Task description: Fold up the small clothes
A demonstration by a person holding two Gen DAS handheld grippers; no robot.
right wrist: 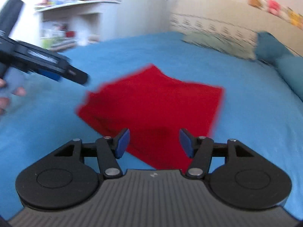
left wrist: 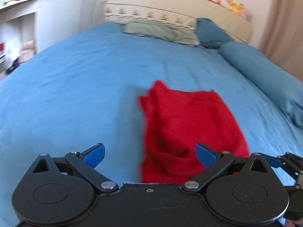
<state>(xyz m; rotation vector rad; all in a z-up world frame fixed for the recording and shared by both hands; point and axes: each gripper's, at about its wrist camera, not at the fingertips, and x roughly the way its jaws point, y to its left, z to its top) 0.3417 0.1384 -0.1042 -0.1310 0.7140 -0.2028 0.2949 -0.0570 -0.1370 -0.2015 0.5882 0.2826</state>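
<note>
Red cloth (right wrist: 151, 102) lay at twelve o'clock, just beyond our right gripper (right wrist: 154, 143), the nearer one; long axis ran away from our left gripper (left wrist: 149, 155). Both spread, empty.

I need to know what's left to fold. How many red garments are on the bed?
1. A single red garment lies flat on the blue bedsheet, just ahead of both open grippers. The views are blurred, and more could lie outside them.
</note>
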